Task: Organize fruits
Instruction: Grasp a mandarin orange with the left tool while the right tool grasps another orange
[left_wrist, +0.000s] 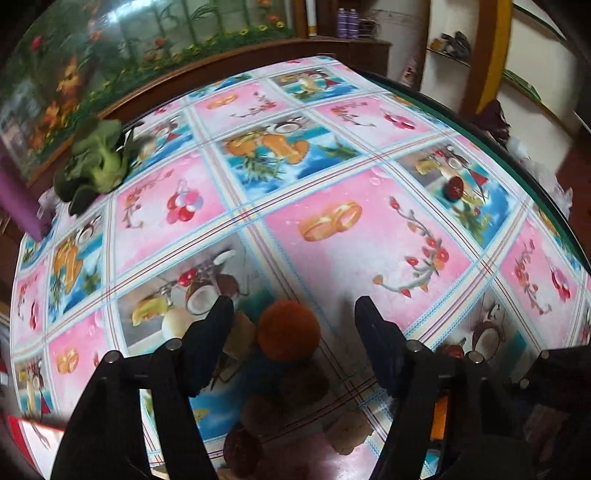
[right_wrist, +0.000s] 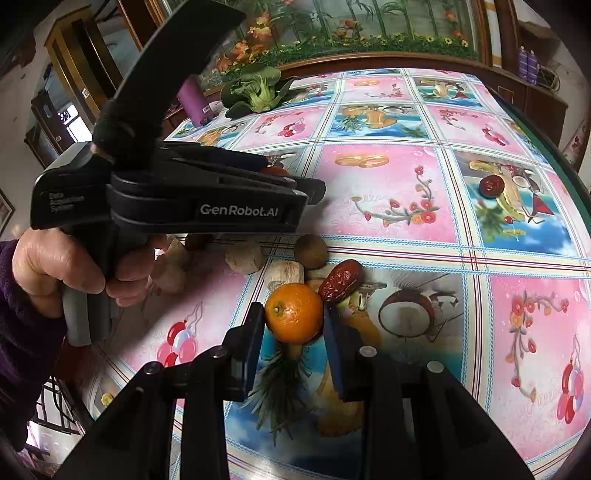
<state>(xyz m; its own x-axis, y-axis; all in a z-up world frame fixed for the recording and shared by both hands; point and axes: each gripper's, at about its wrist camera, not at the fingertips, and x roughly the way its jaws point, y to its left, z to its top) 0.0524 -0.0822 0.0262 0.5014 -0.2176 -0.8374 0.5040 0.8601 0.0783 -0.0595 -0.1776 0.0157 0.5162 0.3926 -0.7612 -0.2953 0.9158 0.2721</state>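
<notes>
My right gripper (right_wrist: 294, 319) is shut on a small orange (right_wrist: 293, 314), held just above the patterned tablecloth (right_wrist: 388, 184). A red date (right_wrist: 341, 280), a brown round fruit (right_wrist: 310, 252) and pale ginger-like pieces (right_wrist: 243, 258) lie just beyond it. My left gripper (left_wrist: 293, 314) is open; a blurred orange fruit (left_wrist: 289, 329) shows between its fingers, with dark red and brown fruits (left_wrist: 258, 410) below. The left gripper also shows in the right wrist view (right_wrist: 295, 181), hovering above the pile. A dark red round fruit (right_wrist: 491, 187) lies alone at the right; it also shows in the left wrist view (left_wrist: 455, 188).
A bok choy (right_wrist: 258, 92) and a purple cylinder (right_wrist: 194, 101) sit at the table's far left corner. The table's dark rim (right_wrist: 546, 147) curves along the right. A flowered wall panel and wooden cabinets stand behind.
</notes>
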